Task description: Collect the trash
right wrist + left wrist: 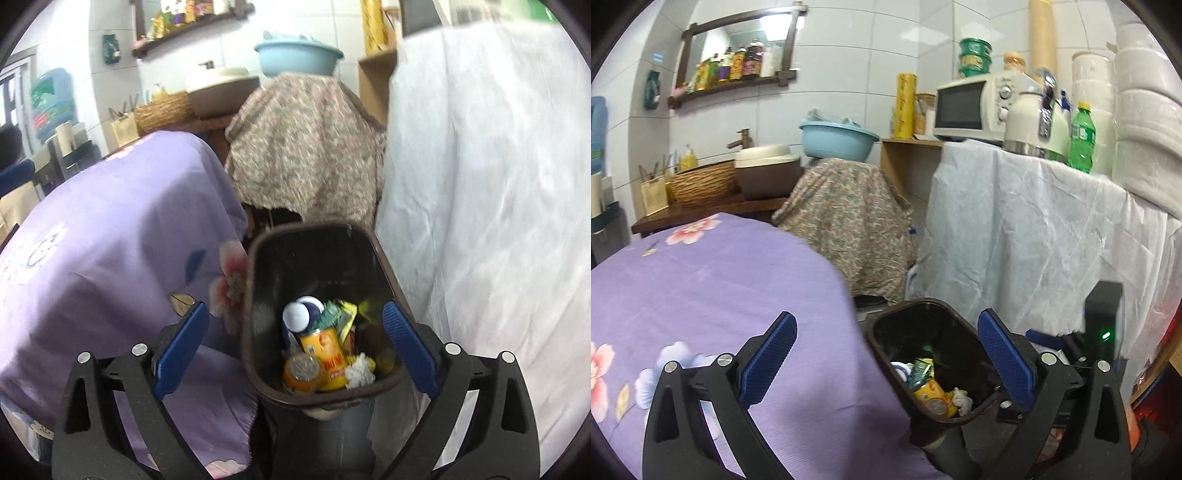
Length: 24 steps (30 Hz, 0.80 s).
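A dark brown trash bin [886, 321] stands on the floor between the purple table and the white-draped counter; it also shows in the right wrist view [384, 258]. Inside lie a yellow can [325, 354], a second can with a silver top [301, 371], a white and blue bottle [297, 314], green and yellow wrappers [340, 314] and a crumpled white tissue [360, 371]. My right gripper [295, 350] is open and empty, hovering over the bin's mouth. My left gripper [886, 362] is open and empty above the bin's left rim and the table edge.
A table under a purple floral cloth [720, 295] fills the left. A counter draped in white sheeting [1015, 240] stands to the right, with a microwave [971, 107], kettle [1034, 125] and green bottle [1081, 138]. A patterned cloth-covered stand [849, 214] holds a blue basin [836, 136].
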### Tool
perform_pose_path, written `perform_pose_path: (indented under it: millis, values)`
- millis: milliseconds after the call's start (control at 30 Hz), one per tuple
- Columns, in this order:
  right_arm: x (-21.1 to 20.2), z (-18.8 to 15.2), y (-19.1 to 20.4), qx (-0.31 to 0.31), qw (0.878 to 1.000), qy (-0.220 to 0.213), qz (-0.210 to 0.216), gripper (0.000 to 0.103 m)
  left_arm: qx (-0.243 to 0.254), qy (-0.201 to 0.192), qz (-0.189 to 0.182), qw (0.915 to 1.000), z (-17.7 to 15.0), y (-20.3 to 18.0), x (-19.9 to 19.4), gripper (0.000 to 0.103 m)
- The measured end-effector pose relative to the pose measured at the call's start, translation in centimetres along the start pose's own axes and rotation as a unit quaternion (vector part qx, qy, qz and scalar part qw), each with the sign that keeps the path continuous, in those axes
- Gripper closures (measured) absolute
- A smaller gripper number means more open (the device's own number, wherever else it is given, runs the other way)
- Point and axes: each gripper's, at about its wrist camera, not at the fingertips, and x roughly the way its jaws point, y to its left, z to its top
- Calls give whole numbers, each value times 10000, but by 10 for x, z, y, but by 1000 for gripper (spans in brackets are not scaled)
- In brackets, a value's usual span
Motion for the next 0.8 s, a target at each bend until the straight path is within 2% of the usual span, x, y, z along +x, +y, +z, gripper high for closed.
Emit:
perform_pose_path:
  millis: [300,500,667,800]
  values:
    - [-45,26,38,-312,9969,-689,229,6,-401,-201,376,9983,-6,41,-34,6]
    - [-69,34,66,-491,9919,-1020,581,6,-242,-241,683,9971,-13,52,-49,6]
    - [-82,35,93,-795,9868,-1134,837,6,-119,-343,986,9945,-16,59,-65,6]
    - [-96,32,110,-928,9808,-1354,1058,6,-94,-529,1041,9931,-21,62,-81,6]
